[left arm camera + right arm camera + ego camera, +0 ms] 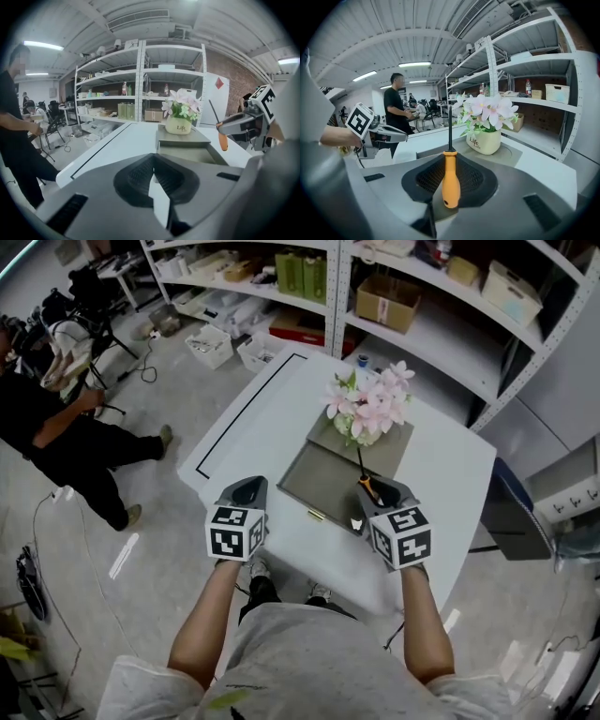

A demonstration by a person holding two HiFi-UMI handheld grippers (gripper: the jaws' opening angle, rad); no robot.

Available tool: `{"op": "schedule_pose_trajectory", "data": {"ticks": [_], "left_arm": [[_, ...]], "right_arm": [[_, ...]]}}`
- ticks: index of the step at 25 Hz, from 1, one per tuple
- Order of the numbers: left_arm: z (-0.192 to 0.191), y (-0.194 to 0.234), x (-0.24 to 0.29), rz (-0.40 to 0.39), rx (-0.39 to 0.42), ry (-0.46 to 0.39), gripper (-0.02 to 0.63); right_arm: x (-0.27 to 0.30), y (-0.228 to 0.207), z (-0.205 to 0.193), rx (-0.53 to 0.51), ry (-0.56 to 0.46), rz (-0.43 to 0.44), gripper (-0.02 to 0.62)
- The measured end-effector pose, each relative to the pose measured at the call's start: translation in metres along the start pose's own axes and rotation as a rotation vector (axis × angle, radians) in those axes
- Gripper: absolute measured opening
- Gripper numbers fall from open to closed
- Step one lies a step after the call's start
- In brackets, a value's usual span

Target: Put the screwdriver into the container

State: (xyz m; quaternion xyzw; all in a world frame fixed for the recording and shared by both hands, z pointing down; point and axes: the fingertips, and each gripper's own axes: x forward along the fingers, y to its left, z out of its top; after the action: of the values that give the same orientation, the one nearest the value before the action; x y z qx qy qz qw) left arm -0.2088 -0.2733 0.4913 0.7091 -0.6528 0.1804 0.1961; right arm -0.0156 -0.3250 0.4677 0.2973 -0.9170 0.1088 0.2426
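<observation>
The right hand-held gripper (451,159) is clamped on the screwdriver (451,183) by its orange handle, probably because that thick part gives the pads the surest hold. The thin shaft points away toward the potted flowers (484,138). At centre right of the head view the screwdriver (369,489) hangs over the near right edge of the grey tray container (319,474), not inside it. The left hand-held gripper (152,161), jaws together and empty, waits at lower left over the worktop (272,418), leaving the tray unobstructed.

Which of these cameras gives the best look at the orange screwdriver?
The right gripper view: the screwdriver sits close and central, handle clamped by the right gripper. The head view shows it small, from above; the left gripper view, small and side-on.
</observation>
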Motion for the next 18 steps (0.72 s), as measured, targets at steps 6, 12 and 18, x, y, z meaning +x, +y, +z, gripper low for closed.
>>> {"op": "schedule_pose_trajectory", "data": {"ticks": [6, 12, 18], "left_arm": [[0.000, 0.015, 0.021, -0.080, 0.037, 0.022, 0.005], [0.008, 0.034, 0.043, -0.169, 0.074, 0.031, 0.005], [0.010, 0.039, 0.066, -0.252, 0.089, 0.040, 0.005]], "right_arm": [[0.026, 0.007, -0.015, -0.020, 0.107, -0.026, 0.075], [0.050, 0.010, -0.026, -0.024, 0.226, -0.074, 0.075], [0.063, 0.006, -0.043, -0.014, 0.321, -0.122, 0.075]]}}
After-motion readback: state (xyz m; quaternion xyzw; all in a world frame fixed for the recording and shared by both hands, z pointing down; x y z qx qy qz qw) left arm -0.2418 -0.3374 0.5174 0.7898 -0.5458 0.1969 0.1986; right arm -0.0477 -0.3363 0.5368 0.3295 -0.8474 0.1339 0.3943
